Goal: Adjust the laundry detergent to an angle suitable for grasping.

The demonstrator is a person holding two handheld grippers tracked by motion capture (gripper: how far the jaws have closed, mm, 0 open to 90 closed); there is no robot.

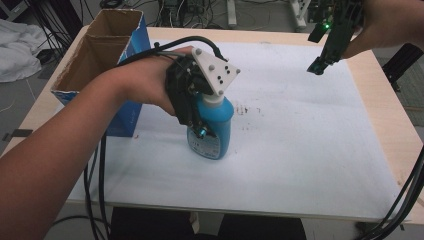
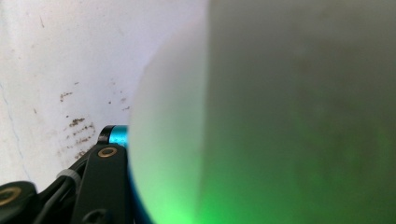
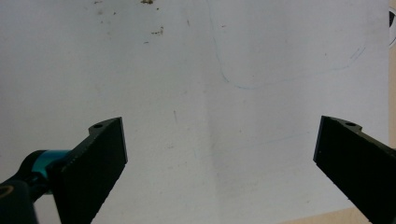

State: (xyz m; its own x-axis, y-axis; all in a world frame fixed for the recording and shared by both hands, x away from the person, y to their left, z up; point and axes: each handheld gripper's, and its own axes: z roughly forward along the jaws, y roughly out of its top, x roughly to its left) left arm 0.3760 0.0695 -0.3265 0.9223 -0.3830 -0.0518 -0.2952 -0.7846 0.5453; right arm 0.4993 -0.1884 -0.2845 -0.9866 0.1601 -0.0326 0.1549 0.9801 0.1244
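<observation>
Left gripper [image 1: 200,127] we see clamped on the upright blue plastic spray bottle [image 1: 216,131]; right gripper [image 3: 219,163] spread wide above the white-covered worktop [image 1: 310,130].

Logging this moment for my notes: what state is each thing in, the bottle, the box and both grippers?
Blue bottle: upright on the white mat, gripped at its upper part.
Cardboard box: upright, top open; inside hidden.
Left gripper: shut on the blue bottle.
Right gripper: jaws wide open, holding nothing, raised over the mat.
White mat: flat, with small brown specks.
</observation>
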